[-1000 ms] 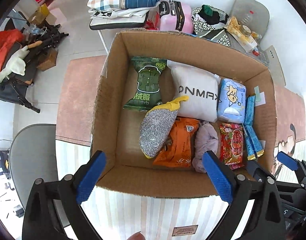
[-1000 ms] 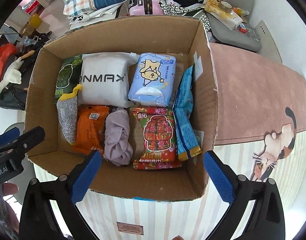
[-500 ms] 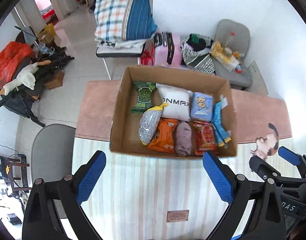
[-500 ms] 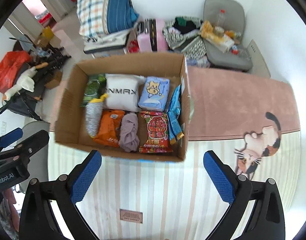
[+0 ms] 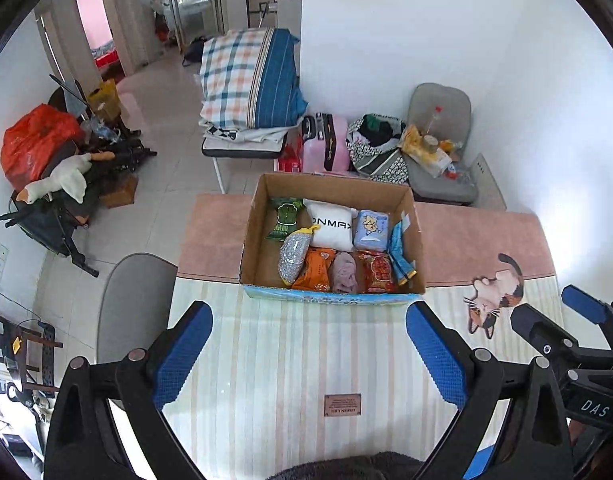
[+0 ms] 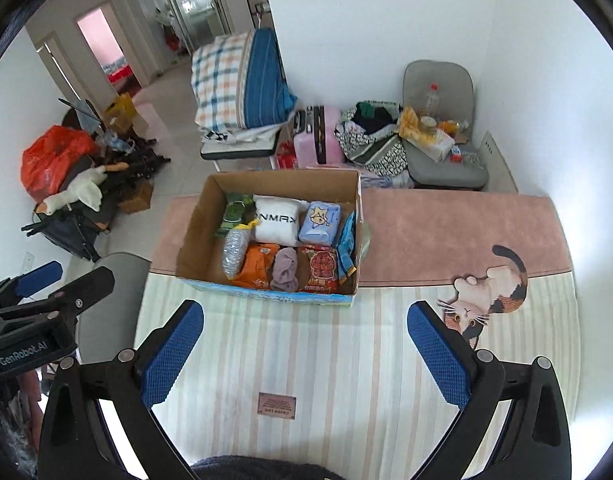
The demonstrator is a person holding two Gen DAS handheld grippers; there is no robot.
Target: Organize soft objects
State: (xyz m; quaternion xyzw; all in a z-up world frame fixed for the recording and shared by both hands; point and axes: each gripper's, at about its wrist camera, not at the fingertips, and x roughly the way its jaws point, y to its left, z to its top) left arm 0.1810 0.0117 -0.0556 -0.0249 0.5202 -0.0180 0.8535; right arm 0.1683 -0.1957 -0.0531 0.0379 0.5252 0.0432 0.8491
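Left gripper [image 5: 306,354]: black frame with two long fingers, empty and spread wide apart.
Left pads [image 5: 182,354]: bright blue, with a fine dimpled grid texture, on the inner face of each finger.
Left pivots: round silver screw heads on the black links behind each finger.
Right gripper [image 6: 305,350]: same black frame, fingers likewise wide apart.
Right pads [image 6: 438,354]: blue, same dimpled texture.
Markings: white "GenRobot.AI" on the left gripper's side in the right wrist view; white "DAS" on the right gripper's body in the left wrist view.
Clothing: dark fuzzy fabric at the bottom edge of both views.
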